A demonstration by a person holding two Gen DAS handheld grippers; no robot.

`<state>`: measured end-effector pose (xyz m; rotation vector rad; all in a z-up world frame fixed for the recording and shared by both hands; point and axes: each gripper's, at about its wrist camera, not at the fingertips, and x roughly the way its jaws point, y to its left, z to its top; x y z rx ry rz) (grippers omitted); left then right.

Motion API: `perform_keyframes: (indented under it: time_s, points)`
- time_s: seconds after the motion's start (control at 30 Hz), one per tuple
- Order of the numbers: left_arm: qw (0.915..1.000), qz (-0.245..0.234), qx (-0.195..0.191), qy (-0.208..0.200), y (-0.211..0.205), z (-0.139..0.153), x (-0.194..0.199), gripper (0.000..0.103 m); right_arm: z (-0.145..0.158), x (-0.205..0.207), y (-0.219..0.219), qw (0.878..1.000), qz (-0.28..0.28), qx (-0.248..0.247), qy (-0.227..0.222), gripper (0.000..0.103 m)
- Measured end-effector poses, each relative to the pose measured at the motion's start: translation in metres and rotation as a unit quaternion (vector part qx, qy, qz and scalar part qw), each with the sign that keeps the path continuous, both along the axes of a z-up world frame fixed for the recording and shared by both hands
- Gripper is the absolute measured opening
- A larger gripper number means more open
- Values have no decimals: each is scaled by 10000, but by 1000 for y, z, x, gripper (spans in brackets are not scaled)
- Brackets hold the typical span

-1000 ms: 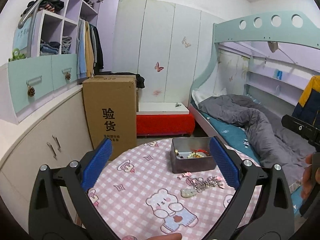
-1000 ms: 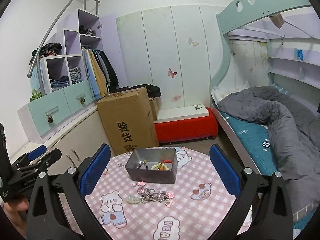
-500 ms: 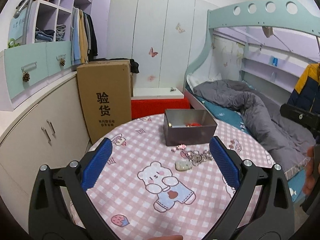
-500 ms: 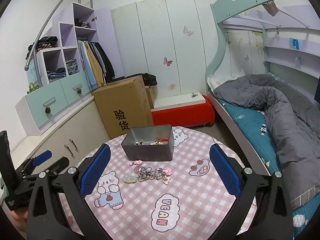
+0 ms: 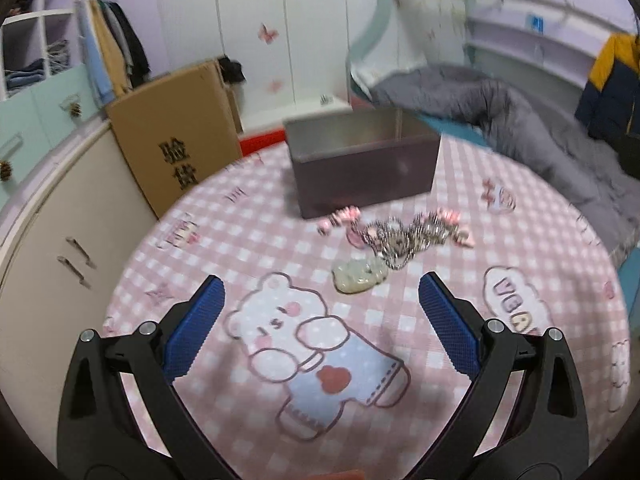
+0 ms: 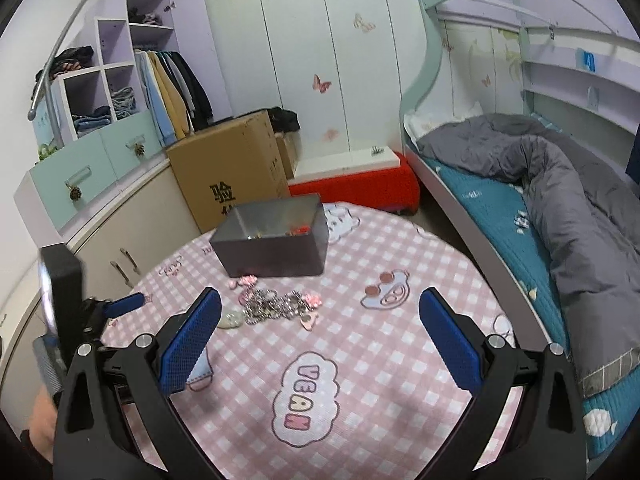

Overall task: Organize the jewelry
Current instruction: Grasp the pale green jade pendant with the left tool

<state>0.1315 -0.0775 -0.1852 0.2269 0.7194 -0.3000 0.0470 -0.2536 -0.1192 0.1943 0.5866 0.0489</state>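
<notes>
Grey box point(image 6: 272, 240) sits behind the jewelry point(image 5: 400, 236) on the table point(image 5: 240, 240) | left gripper point(image 5: 320, 320) wide open to scoop | right gripper point(image 6: 320, 328) open, empty

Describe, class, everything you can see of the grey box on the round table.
The grey box is rectangular, open-topped and looks like dull metal, with plain flat walls. It stands upright on the pink checked tablecloth, toward the table's far side. Inside, small jewellery pieces show, some red. A loose pile of chain and pink charms lies just in front of it; whether they touch is unclear. Neither hand-held gripper touches it.
</notes>
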Motion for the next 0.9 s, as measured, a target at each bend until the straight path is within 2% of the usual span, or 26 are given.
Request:
perform_keyframes:
  time_s: [0.3,0.4,0.43,0.47,0.5,0.53,0.57,0.6,0.9]
  points:
    - [9979,-95,410,484,-15,-32,39,96,-21,13,-12,9995,-71,60,312,96]
    - [9968,-243,397,654,-17,-37,46,95,-29,18,-14,9991,-53,89,411,96]
    - [9965,-359,330,675,-18,-37,46,90,-30,19,-14,9990,-45,89,437,96]
    - [9959,-477,232,731,-19,-37,47,77,-32,20,-13,9989,-36,80,461,96]
    - [9951,-581,93,792,-18,-37,47,69,-34,22,-12,9988,-20,62,495,96]
    - [9932,-719,-161,904,-15,-36,48,54,-36,23,-13,9987,-12,53,512,96]
    - [9928,-749,-219,904,-15,-35,48,44,-38,24,-12,9985,2,44,541,96]
    - [9923,-805,-257,902,-14,-35,47,42,-39,26,-12,9984,11,42,567,96]
    - [9885,-1104,-426,946,-11,-33,40,42,-51,35,-12,9968,54,-36,797,96]
